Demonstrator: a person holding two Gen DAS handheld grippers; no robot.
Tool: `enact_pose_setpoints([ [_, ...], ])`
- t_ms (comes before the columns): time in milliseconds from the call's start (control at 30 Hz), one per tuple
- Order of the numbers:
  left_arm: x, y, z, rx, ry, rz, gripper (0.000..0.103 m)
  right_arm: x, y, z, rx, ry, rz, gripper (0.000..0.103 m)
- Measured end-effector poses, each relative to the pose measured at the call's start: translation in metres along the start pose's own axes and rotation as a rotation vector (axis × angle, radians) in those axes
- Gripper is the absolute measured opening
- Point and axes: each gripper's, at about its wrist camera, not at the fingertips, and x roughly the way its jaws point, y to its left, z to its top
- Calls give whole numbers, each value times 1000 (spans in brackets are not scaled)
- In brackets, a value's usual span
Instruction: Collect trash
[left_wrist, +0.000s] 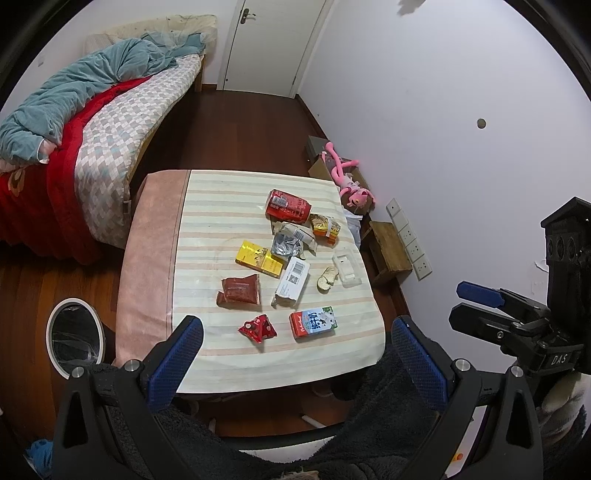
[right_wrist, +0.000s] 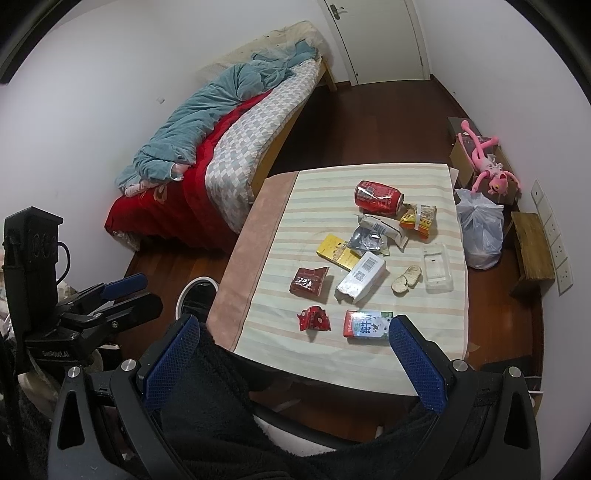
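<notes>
Trash lies spread on the striped tablecloth (left_wrist: 221, 199): a red can (left_wrist: 288, 206), a silver wrapper (left_wrist: 288, 245), a yellow box (left_wrist: 258, 258), a white box (left_wrist: 291, 282), a dark red pouch (left_wrist: 240, 291), a crumpled red wrapper (left_wrist: 257, 328), a milk carton (left_wrist: 314, 323), biscuit pieces (left_wrist: 327, 278) and a clear tray (left_wrist: 346, 267). My left gripper (left_wrist: 295, 354) hangs open above the table's near edge. My right gripper (right_wrist: 295, 358) is open too, beside the carton (right_wrist: 365, 325), and holds nothing. A lined bin (left_wrist: 75, 339) stands on the floor left of the table.
A bed (left_wrist: 103, 147) with a teal quilt runs along the left wall, and a white door (left_wrist: 273, 44) is at the back. Right of the table are a pink plush toy (left_wrist: 351, 184), a wooden stool (left_wrist: 391, 247) and a plastic bag (right_wrist: 480, 229).
</notes>
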Motion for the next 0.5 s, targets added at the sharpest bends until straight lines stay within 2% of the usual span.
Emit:
enact_pose_setpoints([
  [500,0,0,-1,1,4,0,103,1,3,2,-5,3,4,103],
])
